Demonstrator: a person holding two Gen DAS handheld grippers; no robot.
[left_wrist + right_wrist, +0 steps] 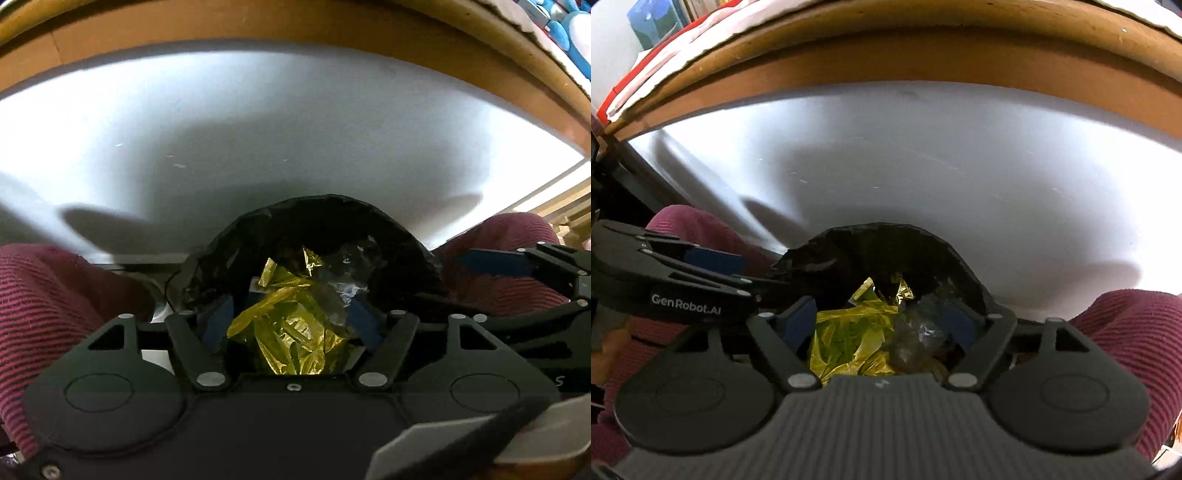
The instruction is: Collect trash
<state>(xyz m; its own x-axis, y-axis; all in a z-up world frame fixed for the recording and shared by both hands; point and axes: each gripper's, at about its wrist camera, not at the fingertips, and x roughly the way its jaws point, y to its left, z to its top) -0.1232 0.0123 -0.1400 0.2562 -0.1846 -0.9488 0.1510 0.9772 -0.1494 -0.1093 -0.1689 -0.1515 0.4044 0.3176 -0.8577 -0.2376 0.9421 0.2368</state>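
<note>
Gold wrapper [295, 343] in black bag [325, 229], btwn left gripper [291, 321] fingers

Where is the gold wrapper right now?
In both wrist views the gold wrapper sits low centre, inside the black bag, beside crumpled clear plastic on its right.

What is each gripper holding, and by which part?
Both the left gripper and right gripper seem open over the bag; no hold shows.

Wrappers [295, 332] lie in the bag [280, 229], between two knees [48, 295].
</note>
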